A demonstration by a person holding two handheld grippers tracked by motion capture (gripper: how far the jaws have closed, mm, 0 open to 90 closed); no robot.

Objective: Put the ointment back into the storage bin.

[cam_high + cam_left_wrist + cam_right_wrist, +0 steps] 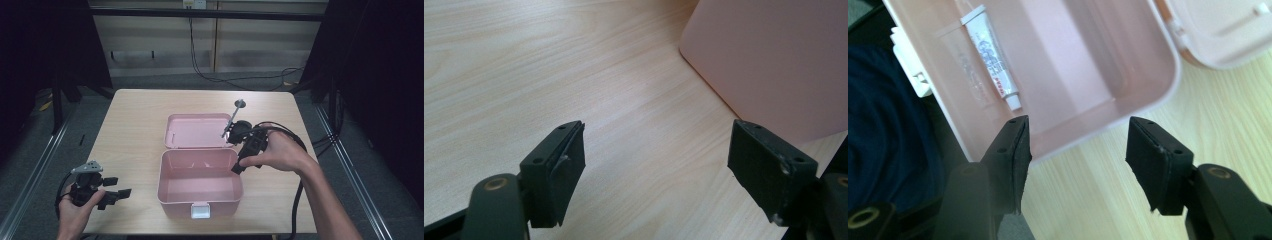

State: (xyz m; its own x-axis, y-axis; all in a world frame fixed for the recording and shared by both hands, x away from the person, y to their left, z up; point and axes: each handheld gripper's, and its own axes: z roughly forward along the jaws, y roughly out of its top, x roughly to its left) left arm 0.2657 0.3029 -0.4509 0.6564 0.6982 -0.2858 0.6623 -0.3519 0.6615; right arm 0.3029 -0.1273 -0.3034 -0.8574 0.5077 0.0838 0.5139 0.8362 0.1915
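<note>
Right gripper (1078,145): jaws spread wide, nothing between them. Seen lower centre of the right gripper view, poised just outside the rim of the pink box (1168,85), over bare table (1088,200). In the high view it sits right of centre at the box's right rear corner, hand wrapped round the body.

Left gripper (656,160): jaws also spread, empty. Lower part of the left gripper view, pointing along the tabletop twd the box's outer wall at upper right of that frame. In the high view it rests lower left, well apart from the box.

Box: open, lid (197,131) folded back flat behind it, white latch (200,212) at the near wall. Inside, upper left of the right gripper view, a small white tube (992,57) lies against the near wall, cap end twd the jaws.

Step, as judged: tube sits in the box, right gripper is clear of it; either a withdrawal after placing or an approach to pick — can't tell which. If closing, next move needs a jaw under the lid's far edge, swung fwd over the hinge.

Writing: tube carries bluish print and a red strip of text; too blurred to read. No brand legible.
</note>
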